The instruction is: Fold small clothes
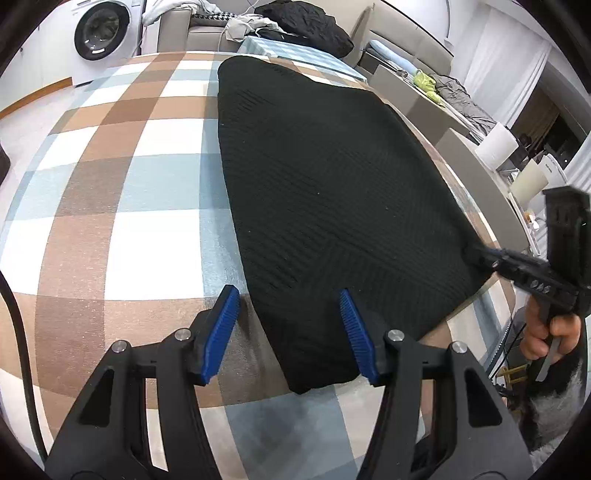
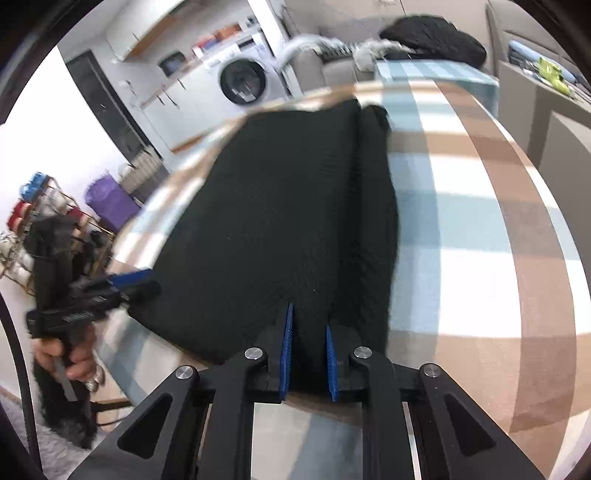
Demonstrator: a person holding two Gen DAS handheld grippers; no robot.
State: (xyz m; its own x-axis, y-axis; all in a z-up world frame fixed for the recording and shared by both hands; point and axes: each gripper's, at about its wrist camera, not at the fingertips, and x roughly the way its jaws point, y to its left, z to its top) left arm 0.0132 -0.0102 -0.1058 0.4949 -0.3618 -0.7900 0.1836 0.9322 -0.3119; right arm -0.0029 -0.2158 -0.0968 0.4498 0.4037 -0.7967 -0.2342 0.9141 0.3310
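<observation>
Your black knit garment (image 1: 332, 192) lies flat on the checked cloth (image 1: 122, 192) that covers the table, folded into a long panel with one fold edge running along its length. In the right wrist view a narrower folded strip sits along the garment's right side, on top of the wider part.

Your left gripper (image 1: 290, 299) hangs over the near end of the garment with its jaws apart. One blue pad (image 1: 221, 332) is over the bare cloth just beside the garment's edge, and the other pad is over the knit itself. Nothing is pinched between them; the near corner of the garment lies in the gap, untouched by the pads as far as the view shows.

Your right gripper (image 2: 309, 325) is at the other near corner. Its jaws stand narrow, and a ridge of the black knit fills the space between the two blue pads, so it grips the garment there.

Each gripper shows in the other's view at the edge of the table, with your hand (image 1: 546, 332) wrapped round its handle.

A washing machine (image 1: 99, 33) stands behind the table.
</observation>
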